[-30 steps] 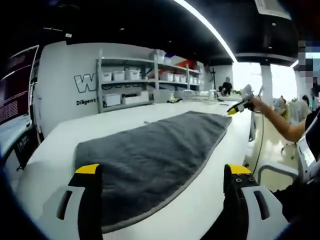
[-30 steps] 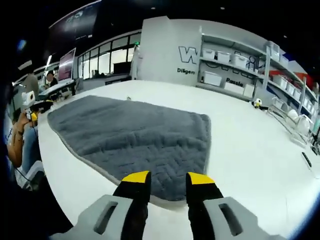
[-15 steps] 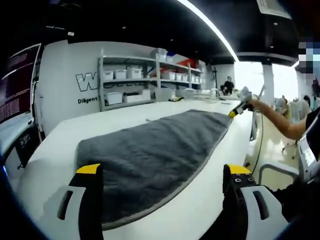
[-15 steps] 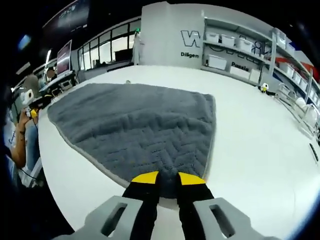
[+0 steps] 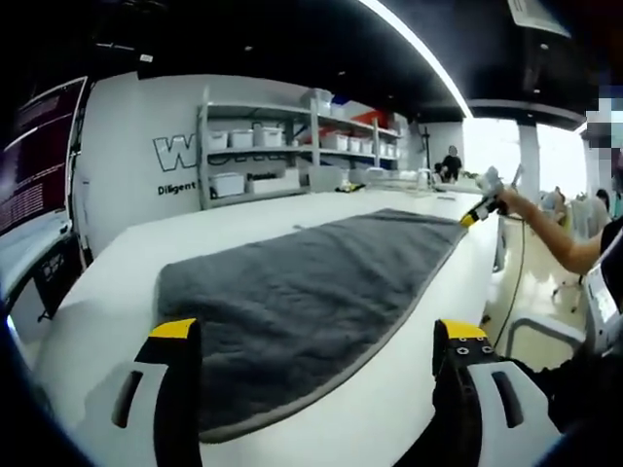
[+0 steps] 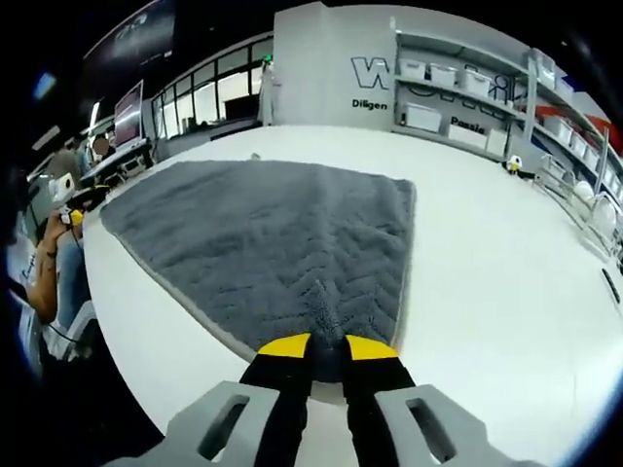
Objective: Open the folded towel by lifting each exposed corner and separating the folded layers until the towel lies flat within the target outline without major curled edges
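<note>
A grey towel [image 5: 302,292] lies spread along the white table [image 5: 117,282], its pale-edged near border running between my left gripper's jaws. My left gripper [image 5: 318,336] hovers over the towel's near end, open wide and holding nothing. At the towel's far corner a person's hand holds my right gripper [image 5: 481,206]. In the right gripper view the towel [image 6: 263,233] fans out ahead. My right gripper [image 6: 327,346] is shut on the towel's near edge, where the cloth puckers into a small ridge [image 6: 321,302]. The left gripper [image 6: 70,216] appears far left, by the person's arm.
Shelves with white bins [image 5: 248,161] line the back wall. A wire rack [image 6: 584,209] and a small yellow object [image 6: 514,165] stand on the table's far right. A dark pen-like item [image 6: 609,285] lies near the right edge. Bare tabletop [image 6: 487,292] lies to the towel's right.
My right gripper moved onto the towel's near edge and shut on it, raising a small ridge of cloth. The left gripper stayed open, and its view shifted only slightly.
</note>
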